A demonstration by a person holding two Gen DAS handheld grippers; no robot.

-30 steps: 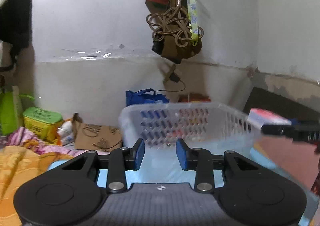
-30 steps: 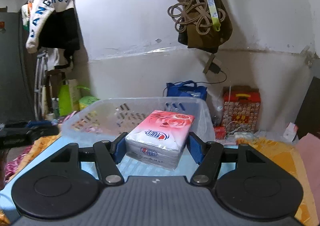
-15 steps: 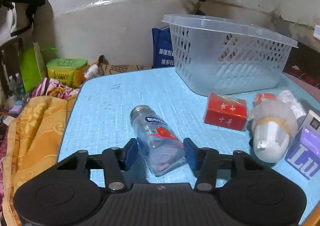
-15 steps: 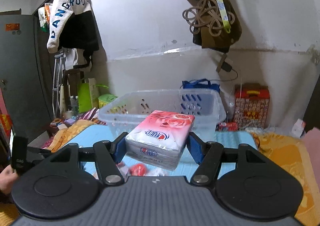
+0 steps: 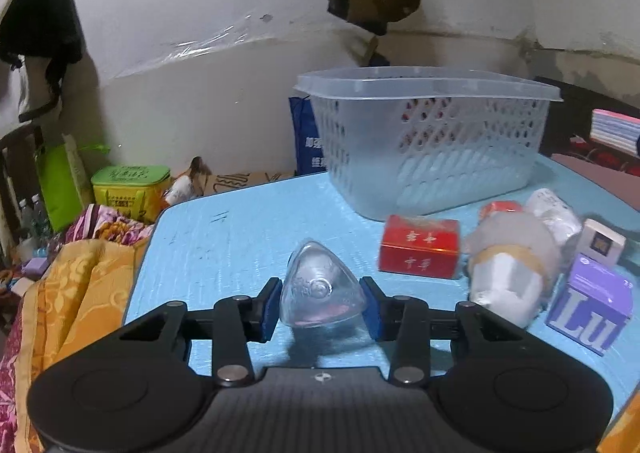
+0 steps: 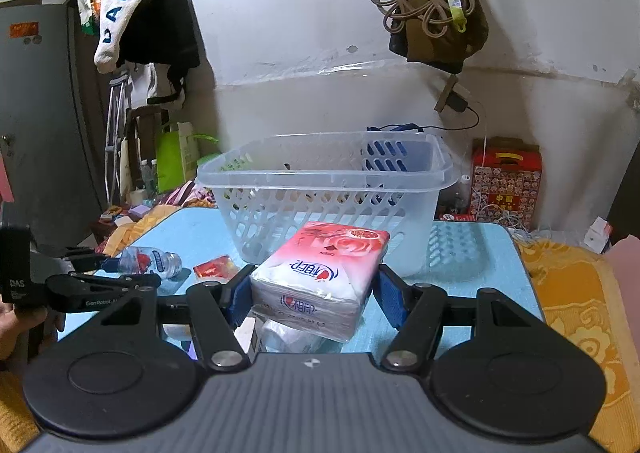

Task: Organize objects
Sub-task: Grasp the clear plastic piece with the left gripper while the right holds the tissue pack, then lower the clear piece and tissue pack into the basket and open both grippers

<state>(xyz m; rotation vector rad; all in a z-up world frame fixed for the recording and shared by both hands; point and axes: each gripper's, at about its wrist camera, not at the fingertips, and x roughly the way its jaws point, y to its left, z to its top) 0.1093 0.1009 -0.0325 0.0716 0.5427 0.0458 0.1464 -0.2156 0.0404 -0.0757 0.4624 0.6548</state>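
The left hand-held gripper pinches one clear plastic bottle just above the blue desk. The right hand-held gripper clamps one pink tissue pack. Loading seems underway; next, carry both beyond one red box into the single translucent slotted basket.

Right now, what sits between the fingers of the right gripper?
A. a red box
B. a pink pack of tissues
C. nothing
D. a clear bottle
B: in the right wrist view the right gripper is closed on the pink pack of tissues, with both blue pads against its sides, in front of the basket; the clear bottle is in the left gripper instead.
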